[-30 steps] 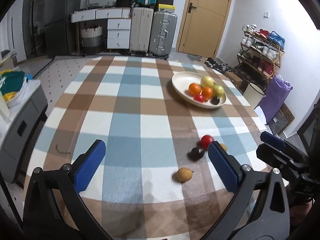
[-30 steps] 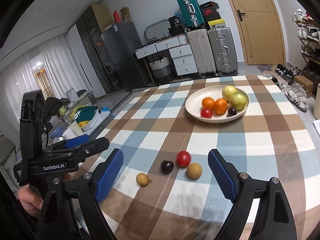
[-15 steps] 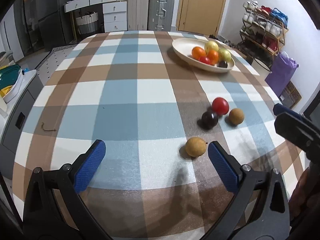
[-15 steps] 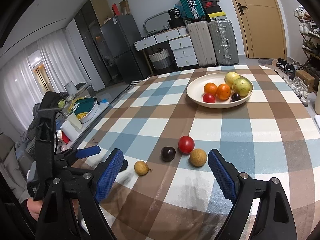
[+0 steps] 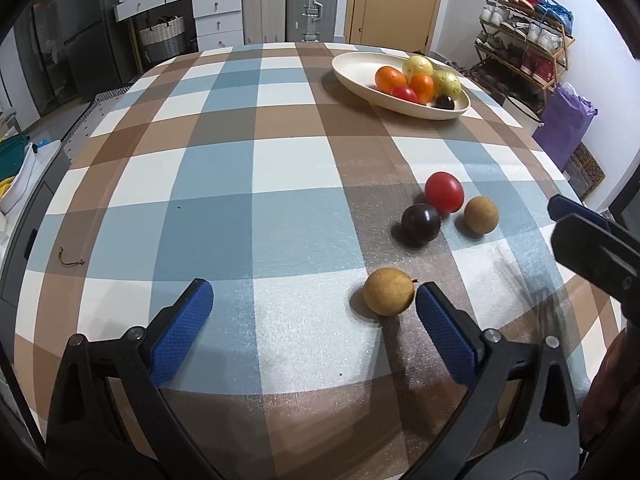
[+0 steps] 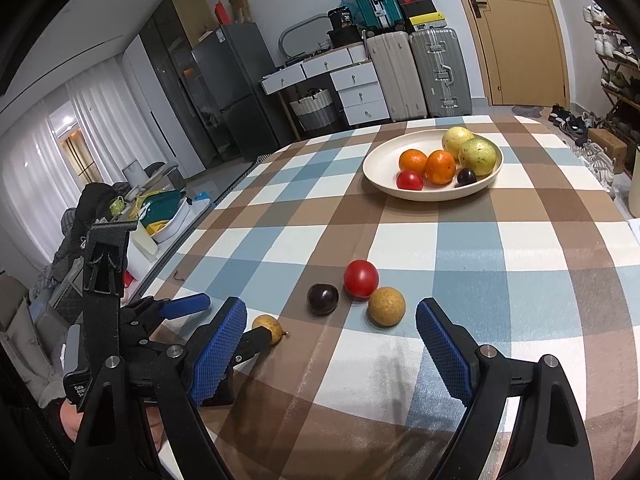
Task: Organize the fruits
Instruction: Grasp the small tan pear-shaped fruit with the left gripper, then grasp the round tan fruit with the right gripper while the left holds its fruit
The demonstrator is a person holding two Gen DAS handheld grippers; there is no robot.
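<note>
A cream plate at the far side holds several fruits: oranges, yellow-green ones, a small red one, a dark plum. Loose on the checked cloth lie a yellow-brown pear, a dark plum, a red tomato and a brown round fruit. My left gripper is open, low over the table, the pear just inside its right finger. My right gripper is open and empty, near the plum and brown fruit.
The table edge falls away at left, with a low cabinet and bags beside it. Suitcases, drawers and a door stand at the back. A shoe rack and purple bag are at right. A small twig lies on the cloth.
My left gripper has dropped and moved forward to the pear, which now sits next to its right finger. My right gripper has edged forward towards the loose fruits.
</note>
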